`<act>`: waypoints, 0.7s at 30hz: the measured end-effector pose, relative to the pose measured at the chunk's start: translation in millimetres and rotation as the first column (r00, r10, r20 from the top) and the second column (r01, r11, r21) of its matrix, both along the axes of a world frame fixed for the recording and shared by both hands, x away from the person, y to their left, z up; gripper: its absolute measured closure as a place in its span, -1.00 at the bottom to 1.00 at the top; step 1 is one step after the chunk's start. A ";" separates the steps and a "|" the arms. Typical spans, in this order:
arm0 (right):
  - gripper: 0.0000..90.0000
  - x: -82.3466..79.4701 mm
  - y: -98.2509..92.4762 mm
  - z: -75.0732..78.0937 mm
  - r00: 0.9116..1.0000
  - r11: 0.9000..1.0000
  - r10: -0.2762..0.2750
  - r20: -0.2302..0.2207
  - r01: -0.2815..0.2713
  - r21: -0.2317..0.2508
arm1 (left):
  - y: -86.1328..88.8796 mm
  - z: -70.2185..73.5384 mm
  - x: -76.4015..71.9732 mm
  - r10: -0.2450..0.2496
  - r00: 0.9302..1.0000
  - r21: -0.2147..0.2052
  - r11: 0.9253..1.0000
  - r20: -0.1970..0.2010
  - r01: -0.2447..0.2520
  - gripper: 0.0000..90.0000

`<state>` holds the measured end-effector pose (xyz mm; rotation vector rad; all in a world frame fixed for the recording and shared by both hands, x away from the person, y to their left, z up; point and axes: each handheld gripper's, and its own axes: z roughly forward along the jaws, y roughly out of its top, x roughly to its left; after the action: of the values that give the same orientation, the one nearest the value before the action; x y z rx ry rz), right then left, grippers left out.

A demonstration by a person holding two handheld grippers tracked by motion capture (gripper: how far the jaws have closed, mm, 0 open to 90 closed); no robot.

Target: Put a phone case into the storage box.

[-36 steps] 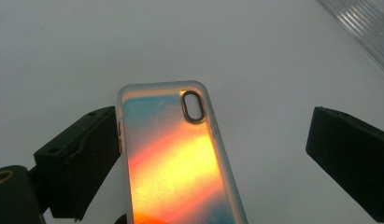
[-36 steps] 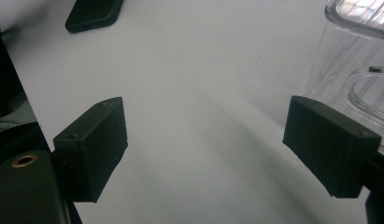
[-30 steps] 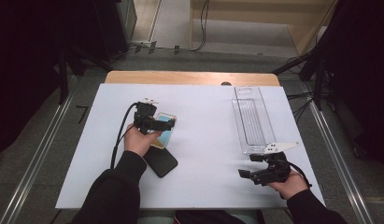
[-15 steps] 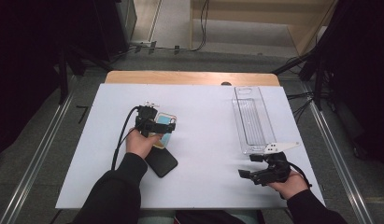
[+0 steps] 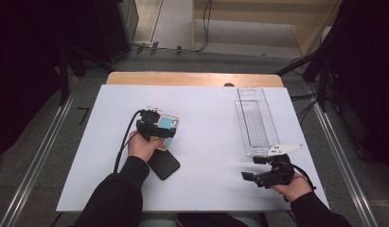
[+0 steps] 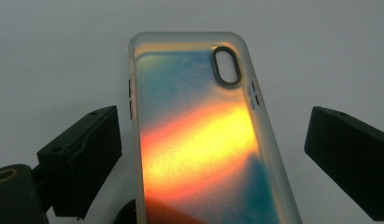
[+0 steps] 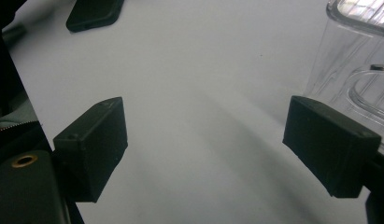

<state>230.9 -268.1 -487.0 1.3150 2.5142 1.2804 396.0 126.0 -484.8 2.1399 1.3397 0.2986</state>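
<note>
An iridescent orange-and-blue phone case (image 5: 169, 124) lies flat on the white table (image 5: 206, 113). My left gripper (image 5: 155, 129) hovers right over it. In the left gripper view the case (image 6: 199, 140) sits between the two black jaws, which stand open with a gap on each side. A black phone (image 5: 163, 164) lies just nearer the person, partly under the left wrist. My right gripper (image 5: 250, 168) rests open near the table's front right, with bare table between its jaws (image 7: 203, 149).
A clear plastic tray (image 5: 255, 120) stands lengthwise at the right, its near end just beyond the right gripper; its wall (image 7: 353, 56) shows at the right gripper view's right edge. The black phone (image 7: 94, 14) shows far off there. A wooden strip runs along the table's far edge.
The left gripper has shifted only slightly over the phone case. The right gripper and the tray have stayed where they were.
</note>
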 end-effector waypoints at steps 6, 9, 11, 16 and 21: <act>-0.73 0.0 0.0 0.0 1.000 1.000 0.000 0.000 0.000 0.000 | -4.5 -6.2 -0.5 -0.004 1.000 0.014 1.000 -0.012 0.004 -0.92; -0.73 -0.1 0.0 0.1 1.000 1.000 -0.001 0.000 0.001 0.000 | -5.2 -9.8 -1.0 0.002 1.000 0.023 1.000 -0.014 -0.002 -0.92; -0.73 -0.2 -0.1 0.1 1.000 1.000 -0.001 0.000 0.001 0.000 | -5.4 -10.9 -2.0 0.007 1.000 0.016 1.000 -0.003 -0.007 -0.92; -0.73 -0.2 0.0 0.0 1.000 1.000 0.000 0.000 0.000 -0.003 | -7.7 -12.5 -5.4 0.014 1.000 0.050 0.999 0.027 -0.016 -0.87; -0.73 -0.2 -0.4 0.0 1.000 1.000 -0.002 -0.001 0.002 -0.004 | -11.5 -14.4 -9.4 0.005 0.998 0.117 0.993 0.063 -0.012 -0.74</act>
<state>230.7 -268.5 -487.0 1.3170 2.5140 1.2747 386.6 114.5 -499.2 2.2024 1.3259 0.4544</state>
